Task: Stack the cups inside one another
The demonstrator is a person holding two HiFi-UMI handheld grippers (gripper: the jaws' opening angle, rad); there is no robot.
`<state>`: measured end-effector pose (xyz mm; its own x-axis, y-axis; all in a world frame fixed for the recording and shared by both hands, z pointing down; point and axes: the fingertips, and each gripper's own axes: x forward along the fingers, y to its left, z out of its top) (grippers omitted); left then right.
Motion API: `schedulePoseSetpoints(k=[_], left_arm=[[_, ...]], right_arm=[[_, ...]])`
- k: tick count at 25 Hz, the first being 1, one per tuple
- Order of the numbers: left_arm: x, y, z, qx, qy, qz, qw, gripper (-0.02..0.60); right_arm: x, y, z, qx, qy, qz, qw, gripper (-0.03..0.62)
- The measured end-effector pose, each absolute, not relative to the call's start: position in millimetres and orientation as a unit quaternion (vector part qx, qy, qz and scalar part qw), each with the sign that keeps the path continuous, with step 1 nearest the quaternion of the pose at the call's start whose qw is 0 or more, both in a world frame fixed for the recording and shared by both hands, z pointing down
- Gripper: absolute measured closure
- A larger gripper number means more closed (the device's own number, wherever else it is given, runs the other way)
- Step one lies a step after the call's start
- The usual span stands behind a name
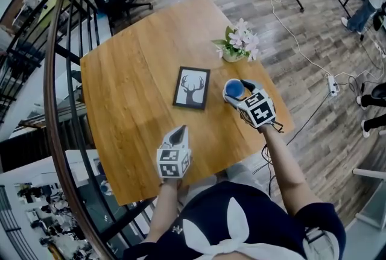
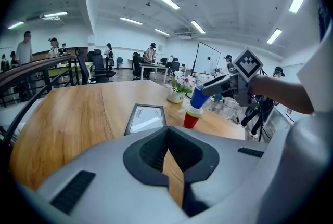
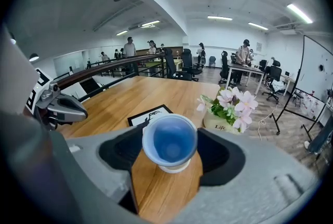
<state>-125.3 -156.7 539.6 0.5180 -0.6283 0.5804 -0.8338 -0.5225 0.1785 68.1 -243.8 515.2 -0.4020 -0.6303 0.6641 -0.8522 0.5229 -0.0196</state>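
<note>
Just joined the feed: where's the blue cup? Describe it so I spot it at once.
On the wooden table, look between the flower pot and the framed deer picture. The blue cup is held in the right claw, tilted over a red cup. It is the only blue one.

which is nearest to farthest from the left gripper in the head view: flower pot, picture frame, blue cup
1. picture frame: mid-table, just ahead of the left gripper.
2. blue cup: ahead and to the right, held in the right gripper.
3. flower pot: far right, near the table's edge.
</note>
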Motion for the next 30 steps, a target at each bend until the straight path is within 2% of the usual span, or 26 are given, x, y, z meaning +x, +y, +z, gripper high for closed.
schedulePoseSetpoints(k=[15, 27, 30], left_arm=[[-132.3, -155.8, 545.6, 0.834, -0.442, 0.235, 0.232, 0.563], [-127.8, -156.0, 539.6, 0.840, -0.438, 0.228, 0.226, 0.563], [-127.9, -156.6, 534.7, 0.842, -0.437, 0.226, 0.219, 0.564]], right_arm=[[70.5, -247.9, 544.8, 0.449, -0.809, 0.206, 0.317, 0.258], [69.4, -243.1, 527.3, 0.463, -0.812, 0.211, 0.287, 0.250], [67.4, -238.3, 517.6, 0.469, -0.814, 0.207, 0.274, 0.284]])
